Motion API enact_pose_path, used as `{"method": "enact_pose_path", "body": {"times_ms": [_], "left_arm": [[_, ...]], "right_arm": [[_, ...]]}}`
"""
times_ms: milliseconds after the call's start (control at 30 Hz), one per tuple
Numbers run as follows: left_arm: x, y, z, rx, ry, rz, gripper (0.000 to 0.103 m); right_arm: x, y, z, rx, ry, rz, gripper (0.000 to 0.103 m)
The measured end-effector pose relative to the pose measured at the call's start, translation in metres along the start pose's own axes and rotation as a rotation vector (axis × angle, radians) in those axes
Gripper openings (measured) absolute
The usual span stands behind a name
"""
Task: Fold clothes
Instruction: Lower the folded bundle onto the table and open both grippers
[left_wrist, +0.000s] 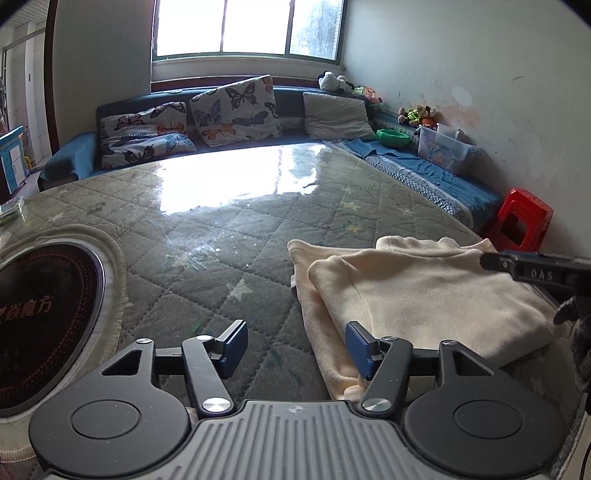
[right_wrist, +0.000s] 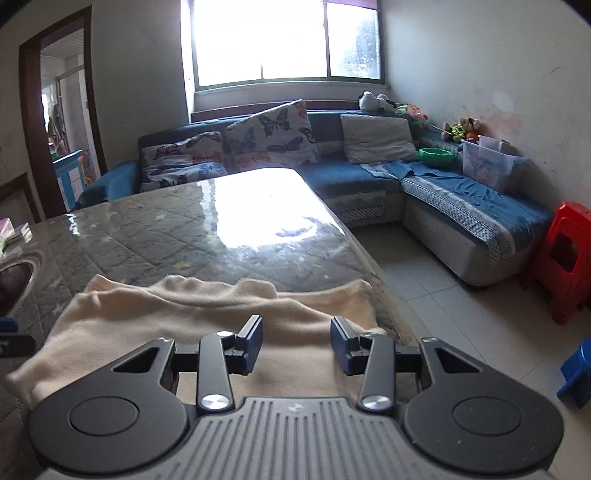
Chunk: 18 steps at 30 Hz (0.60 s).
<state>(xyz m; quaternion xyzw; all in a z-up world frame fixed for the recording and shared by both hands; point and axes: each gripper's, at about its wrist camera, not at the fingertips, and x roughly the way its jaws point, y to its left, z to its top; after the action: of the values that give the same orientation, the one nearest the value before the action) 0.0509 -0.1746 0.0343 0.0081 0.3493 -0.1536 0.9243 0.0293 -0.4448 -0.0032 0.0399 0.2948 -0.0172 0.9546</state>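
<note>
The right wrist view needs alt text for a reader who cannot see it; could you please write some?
The open right gripper hovers over a cream garment lying folded on a quilted table, with nothing between its jaws. Behind stand a blue corner sofa with butterfly cushions, a bright window and a red stool.

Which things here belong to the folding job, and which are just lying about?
Job:
- cream garment, partly folded on the table
- left tool, open, nothing between its pads
- right tool, open above the garment

Lying about:
- round cooktop set in the table
- butterfly cushions
- red stool
- green bowl
- plush toys
</note>
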Motion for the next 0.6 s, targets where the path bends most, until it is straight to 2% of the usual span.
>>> {"method": "enact_pose_path", "body": {"times_ms": [67, 100, 200, 333, 400, 500, 600], "left_arm": [[-0.001, 0.000, -0.002, 0.004, 0.003, 0.007, 0.065], [-0.002, 0.000, -0.003, 0.005, 0.006, 0.010, 0.069], [-0.006, 0.004, -0.006, 0.000, 0.012, 0.019, 0.073], [-0.014, 0.009, -0.011, -0.004, 0.008, 0.033, 0.086], [-0.017, 0.011, -0.014, -0.007, 0.007, 0.032, 0.090], [-0.020, 0.013, -0.019, -0.016, 0.017, 0.033, 0.098], [-0.024, 0.015, -0.024, -0.026, 0.029, 0.034, 0.102]], "right_arm": [[0.005, 0.009, 0.004, -0.013, 0.004, 0.026, 0.039], [0.010, 0.015, 0.007, -0.021, 0.011, 0.037, 0.039], [0.029, 0.024, 0.010, -0.026, 0.056, 0.036, 0.040], [0.032, 0.032, 0.008, -0.043, 0.051, 0.011, 0.044], [0.025, 0.035, 0.007, -0.040, 0.035, 0.012, 0.060], [0.010, 0.042, 0.006, -0.040, 0.002, 0.003, 0.073], [-0.004, 0.048, 0.002, -0.040, -0.024, -0.006, 0.086]]}}
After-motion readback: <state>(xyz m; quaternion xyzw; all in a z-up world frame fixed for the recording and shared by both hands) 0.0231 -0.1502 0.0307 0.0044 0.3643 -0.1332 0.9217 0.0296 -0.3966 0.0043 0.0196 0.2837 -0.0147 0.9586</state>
